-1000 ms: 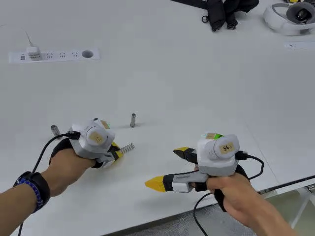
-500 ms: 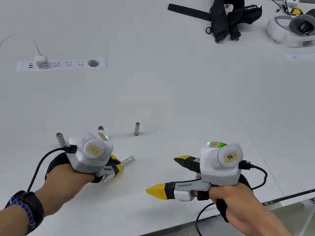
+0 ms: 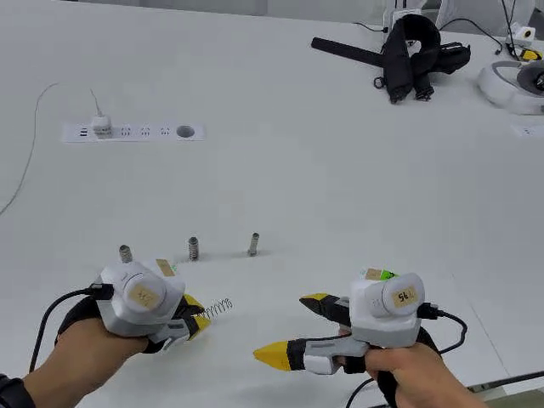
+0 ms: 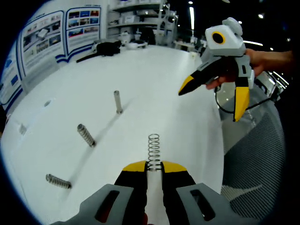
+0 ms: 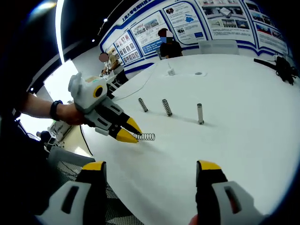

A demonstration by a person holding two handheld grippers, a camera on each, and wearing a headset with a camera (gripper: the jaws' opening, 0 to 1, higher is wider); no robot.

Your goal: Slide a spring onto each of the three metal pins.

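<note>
Since a second before, the left tool had drawn back a little from the row of pins. The middle pin, half hidden behind the tool's body then, now stood in full view. The right tool had kept much the same pose.

We saw the left tool closed on one end of a spring. Its yellow tips pinched the coil, and the rest of the spring stuck straight out past them, in line with the jaws. In the left gripper view the bare pin stood upright ahead of this tool, a little left of the spring's line and well apart from its free end. Further left of the tool came the middle pin and then the outer pin, each already wearing a spring.

The right tool was off to the right of the left one, its jaws spread wide and holding nothing, its tips turned toward the left tool. In the right gripper view the left tool and its spring lay ahead and to the left between those jaws, with the three pins in a row beyond.

Far past the pins on the white table, well away from both tools, lay a power strip ahead of the left tool. Some black straps and a white headset lay far ahead of the right tool.
</note>
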